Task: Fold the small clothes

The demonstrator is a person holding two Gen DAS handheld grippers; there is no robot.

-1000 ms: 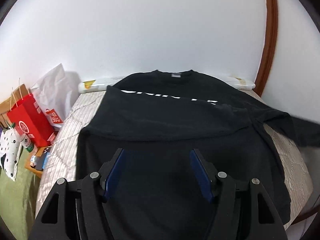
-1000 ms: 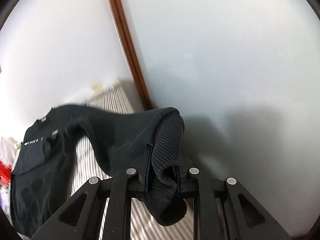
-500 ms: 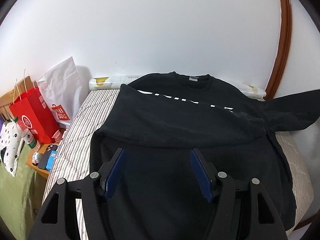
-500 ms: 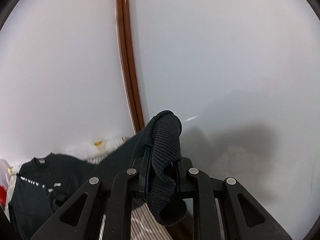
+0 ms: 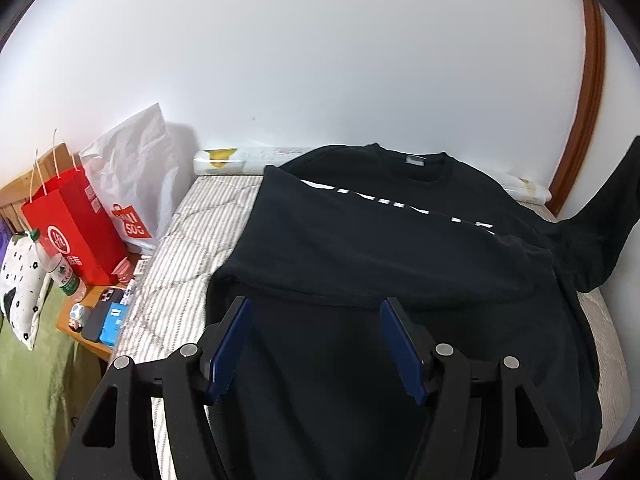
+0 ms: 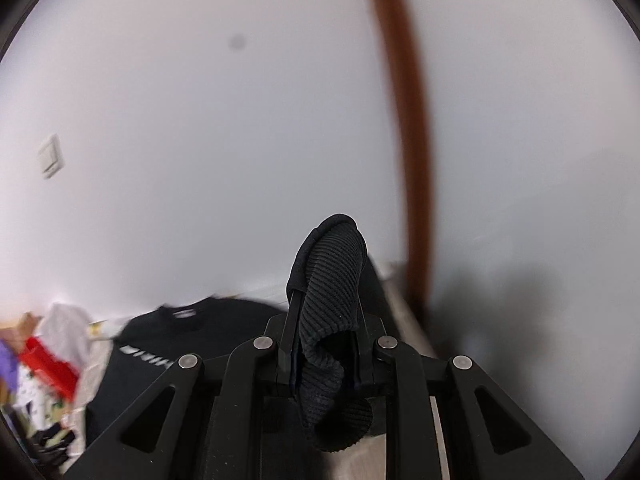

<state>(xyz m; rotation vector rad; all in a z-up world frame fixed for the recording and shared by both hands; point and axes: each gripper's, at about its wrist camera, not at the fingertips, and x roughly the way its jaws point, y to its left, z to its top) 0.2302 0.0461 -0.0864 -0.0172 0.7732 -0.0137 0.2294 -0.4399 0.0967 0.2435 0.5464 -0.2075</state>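
Sweatshirt (image 5: 360, 248) collar toward wall, sleeve (image 5: 600, 224) raised rightward

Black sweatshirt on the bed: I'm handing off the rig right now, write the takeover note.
Right gripper: shut on the ribbed cuff of the black sweatshirt's right sleeve, held raised off the bed.
Left gripper: open, empty, above the lower body of the black sweatshirt.
Sweatshirt lies spread on the striped mattress, collar toward the wall.
Done: left sleeve appears folded across the chest.
Left: lay the right sleeve across, then fold the body.
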